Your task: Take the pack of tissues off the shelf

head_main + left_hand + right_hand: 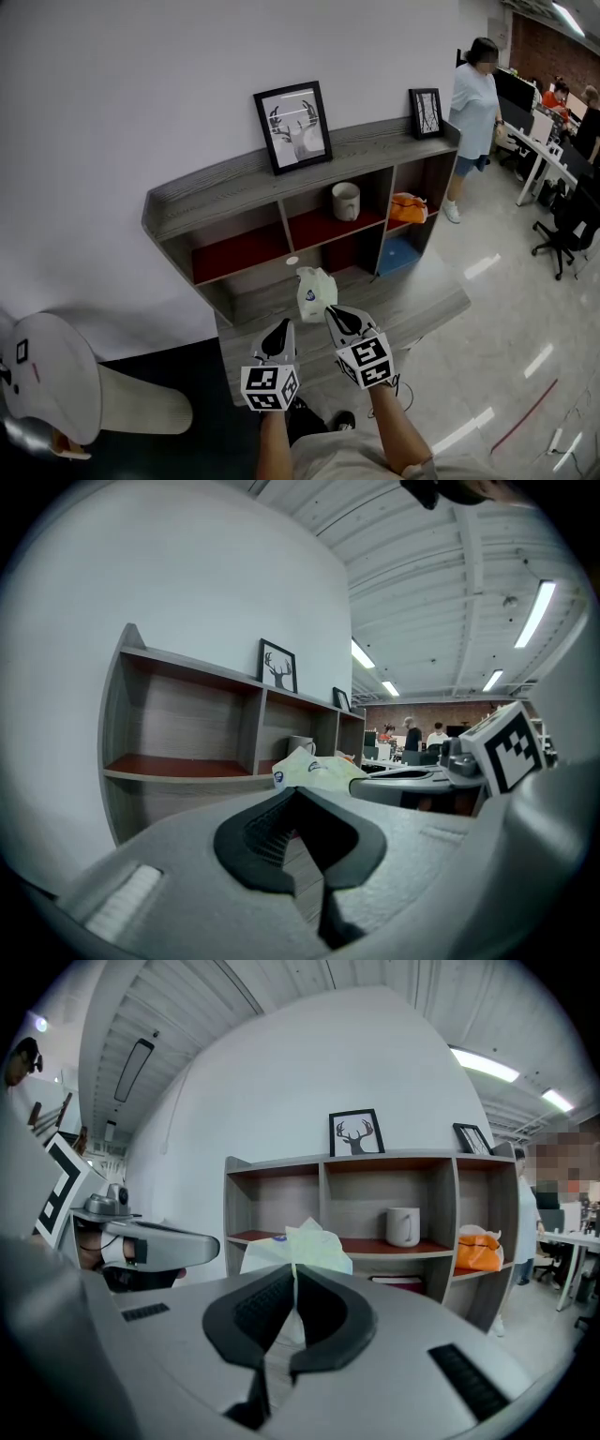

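The pale green and white pack of tissues [315, 291] hangs in the air in front of the grey shelf unit [234, 199], above the low grey table [422, 298]. My right gripper [330, 313] is shut on the pack's lower right edge. In the right gripper view the pack [295, 1246] rises out from between the closed jaws of the right gripper [293, 1271]. My left gripper [285, 326] is beside it on the left, shut and holding nothing. In the left gripper view its tips [298, 791] meet, with the pack [314, 771] just beyond them to the right.
The shelf holds a white mug [345, 201], an orange bundle [409, 207] and a blue item [401, 253]; two framed pictures [293, 127] stand on top. A person [474, 112] stands at the right by desks and office chairs. A white rounded object [52, 375] sits at the lower left.
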`<state>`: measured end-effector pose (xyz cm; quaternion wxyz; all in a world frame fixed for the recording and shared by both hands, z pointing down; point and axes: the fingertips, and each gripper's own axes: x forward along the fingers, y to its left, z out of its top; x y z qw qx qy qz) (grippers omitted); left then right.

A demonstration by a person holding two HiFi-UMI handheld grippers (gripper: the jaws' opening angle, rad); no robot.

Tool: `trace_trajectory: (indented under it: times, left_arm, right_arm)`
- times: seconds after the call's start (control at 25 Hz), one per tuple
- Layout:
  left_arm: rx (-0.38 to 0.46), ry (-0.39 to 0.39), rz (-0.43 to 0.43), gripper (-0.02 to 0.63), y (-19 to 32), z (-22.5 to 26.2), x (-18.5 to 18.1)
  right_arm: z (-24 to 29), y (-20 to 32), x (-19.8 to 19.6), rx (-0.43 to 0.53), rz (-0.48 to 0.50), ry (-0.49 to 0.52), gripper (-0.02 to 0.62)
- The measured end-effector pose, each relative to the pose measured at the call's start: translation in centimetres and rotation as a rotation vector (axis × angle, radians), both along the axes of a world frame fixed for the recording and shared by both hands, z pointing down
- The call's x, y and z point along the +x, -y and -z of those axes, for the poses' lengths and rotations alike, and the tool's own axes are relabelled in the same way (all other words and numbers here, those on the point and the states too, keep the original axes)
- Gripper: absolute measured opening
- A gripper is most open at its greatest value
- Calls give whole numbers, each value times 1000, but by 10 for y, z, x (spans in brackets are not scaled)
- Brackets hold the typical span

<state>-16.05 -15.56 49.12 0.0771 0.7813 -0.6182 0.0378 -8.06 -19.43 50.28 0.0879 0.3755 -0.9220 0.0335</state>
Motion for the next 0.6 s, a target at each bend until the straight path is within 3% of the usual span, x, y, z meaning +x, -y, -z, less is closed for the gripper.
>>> trace_trajectory:
  times: [0.6]
  left_arm:
    - [-10,-18,27,8,-4,-6,-10]
  right_arm:
    - [-4,-3,-8,-6,18,-2,15]
